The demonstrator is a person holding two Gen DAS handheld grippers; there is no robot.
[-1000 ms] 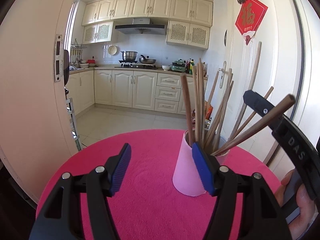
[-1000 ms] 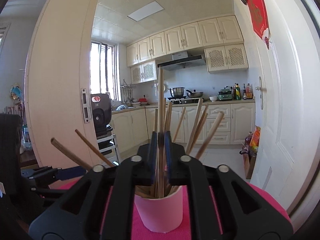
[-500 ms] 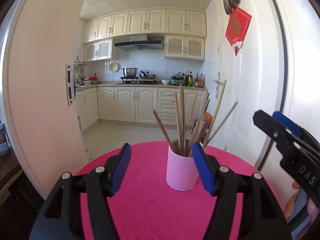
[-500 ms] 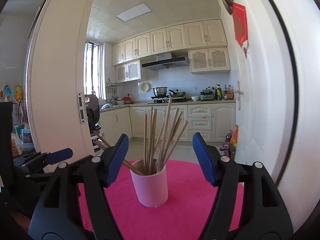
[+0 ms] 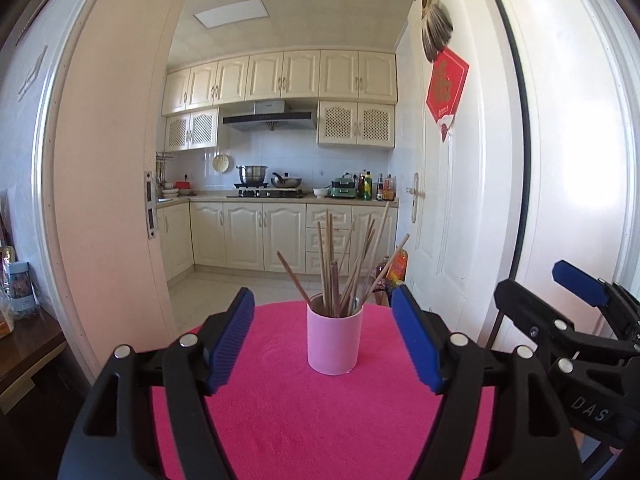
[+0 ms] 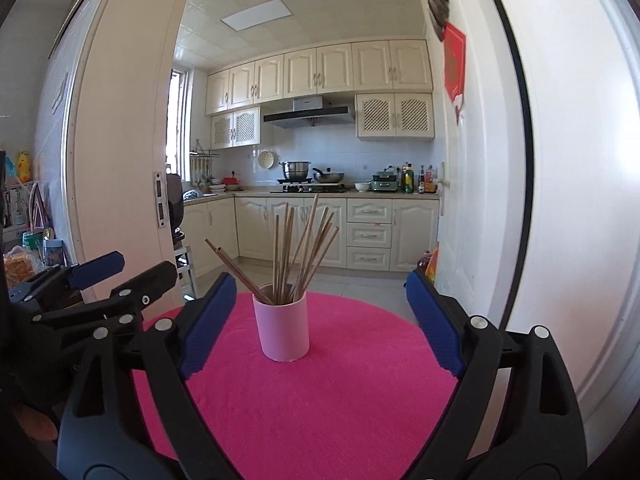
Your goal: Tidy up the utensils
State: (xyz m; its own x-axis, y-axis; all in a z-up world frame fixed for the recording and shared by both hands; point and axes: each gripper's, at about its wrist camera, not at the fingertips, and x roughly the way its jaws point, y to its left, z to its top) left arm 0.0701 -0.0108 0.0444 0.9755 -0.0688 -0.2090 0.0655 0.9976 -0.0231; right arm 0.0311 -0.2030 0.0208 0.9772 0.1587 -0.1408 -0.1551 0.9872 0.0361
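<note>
A pink cup (image 5: 334, 339) stands upright on the round pink table (image 5: 320, 420) and holds several wooden chopsticks (image 5: 332, 268) that fan out of its top. It also shows in the right wrist view (image 6: 283, 329) with the chopsticks (image 6: 298, 248). My left gripper (image 5: 324, 340) is open and empty, back from the cup. My right gripper (image 6: 320, 320) is open and empty, also back from the cup. The right gripper shows at the right of the left wrist view (image 5: 560, 312). The left gripper shows at the left of the right wrist view (image 6: 120, 272).
A white door (image 5: 440, 200) stands behind the table on the right and a door frame (image 5: 104, 200) on the left. Beyond them is a kitchen with cream cabinets (image 5: 248, 236). A dark side table (image 5: 24, 344) with jars is at the far left.
My right gripper let go of a chopstick into the cup and opened. Both grippers drew back from the cup, which now looks smaller and farther away.
</note>
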